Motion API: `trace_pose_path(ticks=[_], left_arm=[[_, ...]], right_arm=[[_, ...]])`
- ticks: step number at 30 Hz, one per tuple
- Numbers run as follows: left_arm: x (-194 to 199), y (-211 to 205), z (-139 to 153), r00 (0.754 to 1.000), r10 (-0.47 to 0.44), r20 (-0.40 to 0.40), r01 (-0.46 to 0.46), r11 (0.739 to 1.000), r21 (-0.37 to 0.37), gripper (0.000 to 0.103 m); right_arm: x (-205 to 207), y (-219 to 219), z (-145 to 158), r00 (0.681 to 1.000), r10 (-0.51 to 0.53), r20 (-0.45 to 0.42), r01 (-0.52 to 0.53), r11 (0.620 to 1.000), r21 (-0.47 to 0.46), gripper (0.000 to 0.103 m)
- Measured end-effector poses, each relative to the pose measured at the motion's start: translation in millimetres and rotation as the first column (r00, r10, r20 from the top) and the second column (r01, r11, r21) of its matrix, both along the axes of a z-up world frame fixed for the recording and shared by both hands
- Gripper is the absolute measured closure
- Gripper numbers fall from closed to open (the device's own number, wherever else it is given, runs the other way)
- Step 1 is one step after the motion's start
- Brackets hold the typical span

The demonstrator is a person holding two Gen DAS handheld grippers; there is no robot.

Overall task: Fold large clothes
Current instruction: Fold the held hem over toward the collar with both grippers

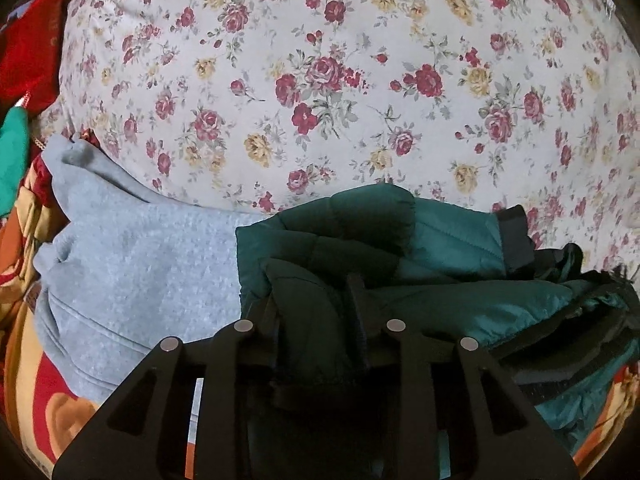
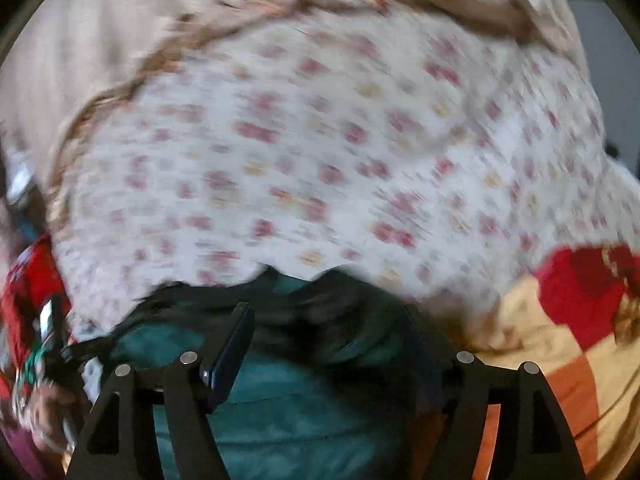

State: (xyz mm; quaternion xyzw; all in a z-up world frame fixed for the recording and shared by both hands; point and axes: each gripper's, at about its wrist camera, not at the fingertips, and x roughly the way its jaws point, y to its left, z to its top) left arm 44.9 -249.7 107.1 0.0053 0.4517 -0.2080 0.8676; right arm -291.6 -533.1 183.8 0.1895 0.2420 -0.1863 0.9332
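Teal quilted jacket [image 1: 420, 248], puffy and dark-trimmed, is bunched at six o'clock on a floral sheet [image 1: 320, 80]. A fold of it is pinched between the narrowly parted jaws of the left gripper [image 1: 316, 300]. In the blurred right wrist view, the right gripper [image 2: 326, 336] is spread wide above the jacket, grasping nothing. A grey sweatshirt [image 1: 132, 264] is seen touching the jacket at nine o'clock, with red fabric [image 1: 32, 48] piled at ten.

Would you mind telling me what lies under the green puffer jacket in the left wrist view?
The green puffer jacket overlaps a grey sweatshirt and the floral sheet. Whatever lies beneath its middle is covered.
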Motion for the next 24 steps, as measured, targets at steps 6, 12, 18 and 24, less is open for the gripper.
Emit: trace_pose_path(ticks=[6, 12, 18, 24], left_arm=[[-3, 5, 8, 1.000, -0.023, -0.007, 0.023, 0.999, -0.029, 0.067], [-7, 23, 39, 0.996, -0.088, 0.016, 0.089, 0.990, -0.107, 0.021], [-17, 38, 52, 0.993, -0.084, 0.088, 0.092, 0.991, -0.096, 0.016], [-24, 22, 27, 0.994, -0.093, 0.059, 0.096, 0.993, -0.064, 0.016]], right_arm=[[77, 90, -39, 0.943, 0.292, -0.162, -0.305, 0.950, -0.066, 0.031], [162, 104, -88, 0.949, 0.203, -0.242, -0.238, 0.963, -0.128, 0.031], [186, 79, -99, 0.960, 0.137, -0.243, -0.158, 0.985, -0.069, 0.031], [154, 76, -75, 0.968, 0.162, -0.191, -0.173, 0.984, -0.046, 0.031]])
